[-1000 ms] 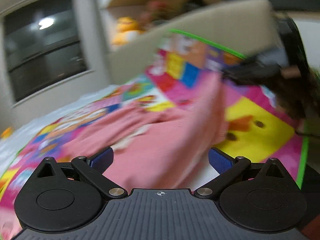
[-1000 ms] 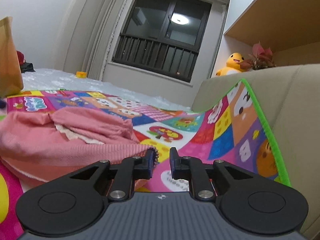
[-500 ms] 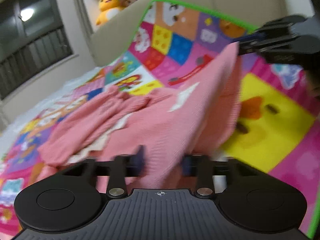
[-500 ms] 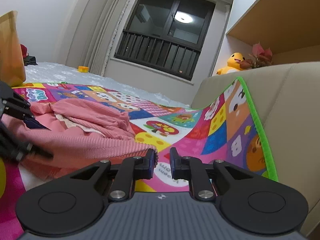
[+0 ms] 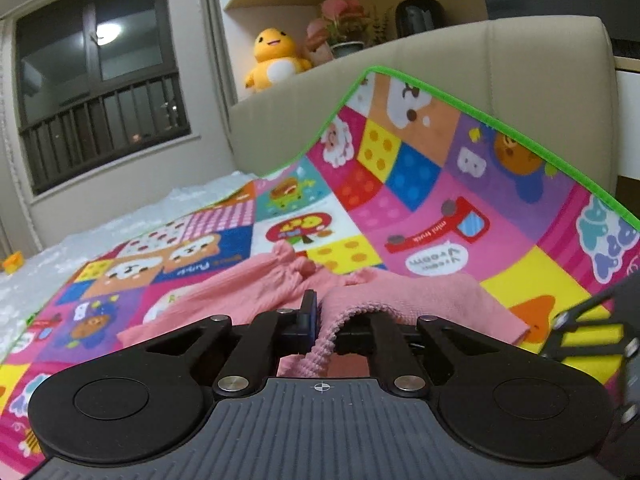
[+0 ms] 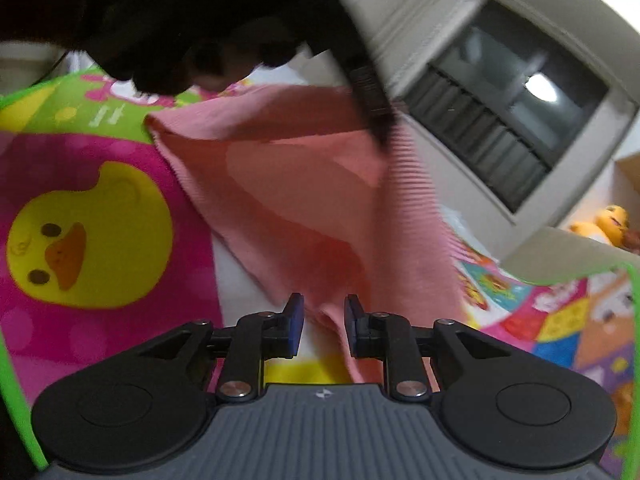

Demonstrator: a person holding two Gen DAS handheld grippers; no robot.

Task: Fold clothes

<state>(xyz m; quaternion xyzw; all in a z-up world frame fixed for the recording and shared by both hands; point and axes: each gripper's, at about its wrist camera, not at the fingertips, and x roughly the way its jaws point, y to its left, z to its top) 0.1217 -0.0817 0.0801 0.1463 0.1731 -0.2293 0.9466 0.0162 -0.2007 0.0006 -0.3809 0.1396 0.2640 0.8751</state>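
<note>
A: Left wrist view first. What does the left tool (image 5: 320, 320) have?

B: Its fingers are clenched on a ribbed hem of the pink garment (image 5: 256, 292), low in the middle of the frame. Only the left blue pad shows; the cloth drapes over the right one and hides it.

A: And the rest of the garment?

B: Bunched on the colourful play mat (image 5: 420, 208), just beyond the fingers. The mat's far edge, trimmed in green, leans up against a beige sofa (image 5: 520, 64). At the lower right edge a blurred black and yellow shape is cut off; I take it for the other tool but cannot be sure.

A: Now the right wrist view.

B: The right tool (image 6: 322, 320) has a gap between its blue pads, and a fold of the pink garment (image 6: 304, 200) lies in that gap. Whether the pads press the cloth I cannot tell. The garment is stretched up toward the top centre, where a dark, blurred tool (image 6: 372, 100) holds its edge.

A: The upper left?

B: A large dark mass fills it, out of focus. Under it lies the mat with a yellow duck (image 6: 80, 236).
</note>
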